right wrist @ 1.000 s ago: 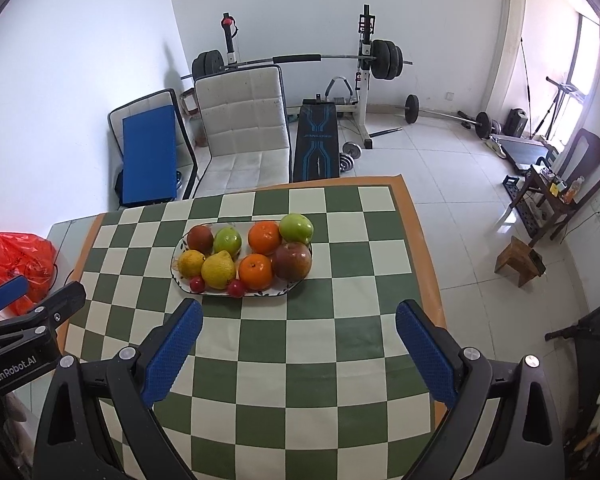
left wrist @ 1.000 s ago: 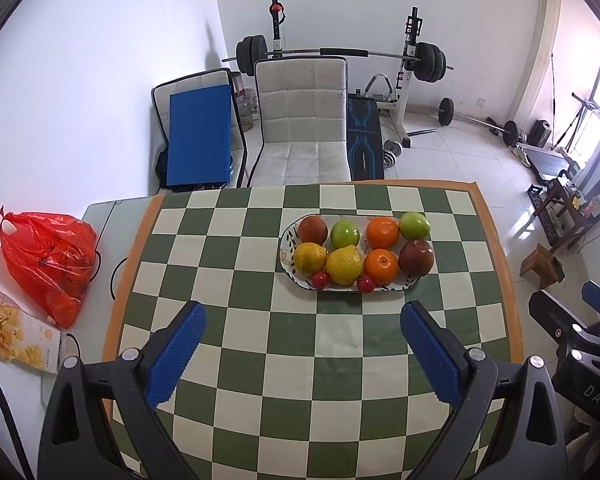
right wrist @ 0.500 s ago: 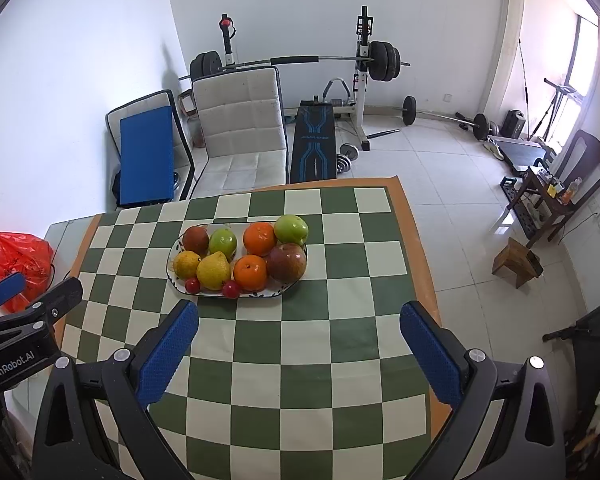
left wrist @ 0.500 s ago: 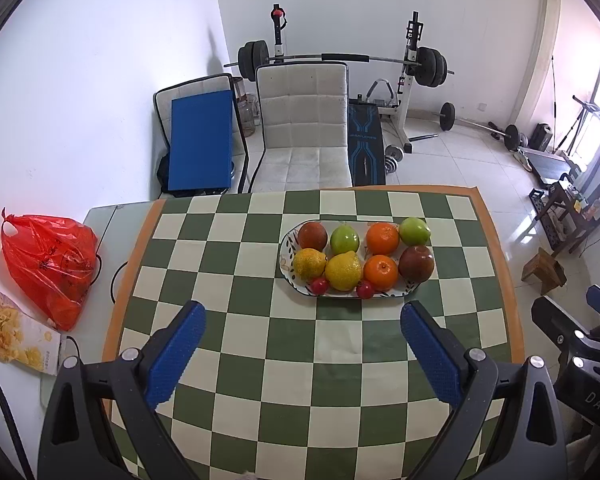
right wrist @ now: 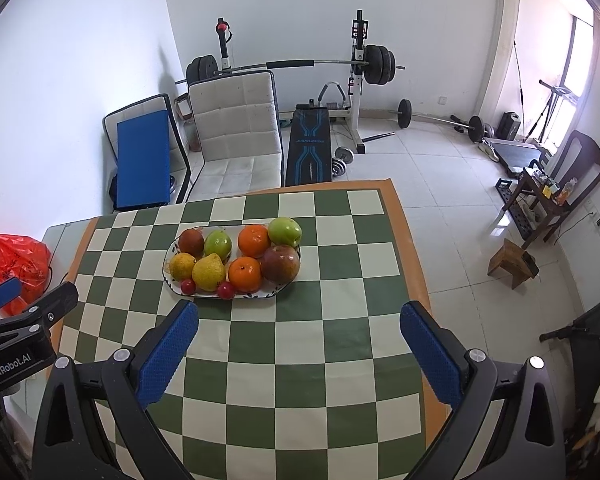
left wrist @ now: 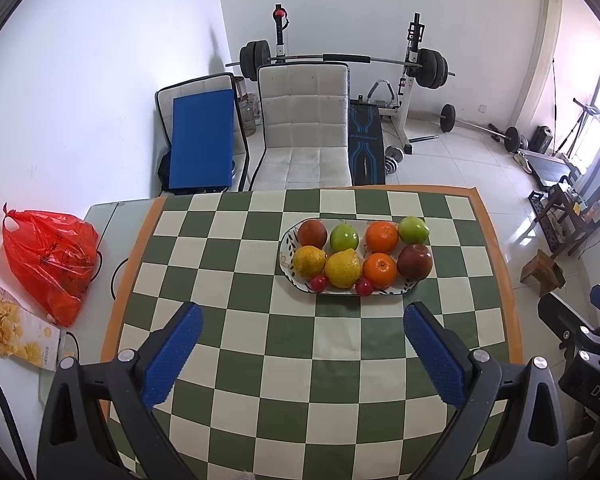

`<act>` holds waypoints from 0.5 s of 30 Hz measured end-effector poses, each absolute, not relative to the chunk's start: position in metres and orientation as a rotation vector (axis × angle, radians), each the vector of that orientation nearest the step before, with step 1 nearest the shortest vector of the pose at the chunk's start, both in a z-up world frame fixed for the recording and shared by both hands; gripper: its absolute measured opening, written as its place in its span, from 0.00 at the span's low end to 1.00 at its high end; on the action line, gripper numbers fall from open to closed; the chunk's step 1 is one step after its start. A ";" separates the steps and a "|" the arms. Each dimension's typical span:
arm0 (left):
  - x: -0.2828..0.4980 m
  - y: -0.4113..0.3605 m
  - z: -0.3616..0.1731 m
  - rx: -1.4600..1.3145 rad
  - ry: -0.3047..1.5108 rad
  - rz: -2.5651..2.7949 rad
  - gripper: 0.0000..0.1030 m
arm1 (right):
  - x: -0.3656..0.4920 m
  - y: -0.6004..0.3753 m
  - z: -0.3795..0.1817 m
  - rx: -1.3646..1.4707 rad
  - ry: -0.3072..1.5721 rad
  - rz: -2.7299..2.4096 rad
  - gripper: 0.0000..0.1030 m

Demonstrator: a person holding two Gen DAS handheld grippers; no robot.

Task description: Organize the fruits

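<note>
An oval white plate (left wrist: 289,240) (right wrist: 172,286) sits on the checkered tablecloth, past both grippers. It holds two rows of fruit: a dark red fruit (left wrist: 312,234), two green apples (left wrist: 344,238), two oranges (left wrist: 381,236), a lemon (left wrist: 309,261), a yellow pear (left wrist: 343,267) and a red apple (left wrist: 415,261) (right wrist: 281,263), with two small red fruits (left wrist: 319,282) at the near rim. My left gripper (left wrist: 302,344) hovers open and empty above the cloth, near side of the plate. My right gripper (right wrist: 299,340) is open and empty too, to the right of the plate.
A red plastic bag (left wrist: 50,258) and a snack packet (left wrist: 10,328) lie on the white surface left of the table (left wrist: 122,276). Behind the table stand a white chair (left wrist: 304,128), a blue-cushioned chair (left wrist: 202,140) and a barbell rack (left wrist: 414,60). A small wooden stool (right wrist: 512,262) is on the floor at right.
Both grippers have pulled back and up a little, so the plate looks slightly smaller and farther. The fruit has not moved and both grippers stay open.
</note>
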State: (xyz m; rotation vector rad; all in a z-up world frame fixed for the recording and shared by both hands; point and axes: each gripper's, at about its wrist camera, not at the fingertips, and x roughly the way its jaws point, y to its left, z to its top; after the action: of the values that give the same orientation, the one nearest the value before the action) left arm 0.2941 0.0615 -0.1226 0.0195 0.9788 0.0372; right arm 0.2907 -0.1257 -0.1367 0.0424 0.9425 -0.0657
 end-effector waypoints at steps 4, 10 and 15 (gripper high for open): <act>0.292 0.062 -0.123 0.019 0.977 0.034 1.00 | 0.288 -0.125 -0.133 0.037 0.938 -0.065 1.00; 0.287 0.060 -0.122 0.012 0.976 0.032 1.00 | 0.285 -0.124 -0.128 0.037 0.931 -0.062 1.00; 0.286 0.060 -0.122 0.009 0.977 0.031 1.00 | 0.286 -0.123 -0.128 0.035 0.932 -0.061 1.00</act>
State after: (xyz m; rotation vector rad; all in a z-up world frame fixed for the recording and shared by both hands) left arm 0.2856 0.0596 -0.1221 0.0088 0.9775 0.0309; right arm 0.2860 -0.1232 -0.1275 0.0351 0.9325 -0.0613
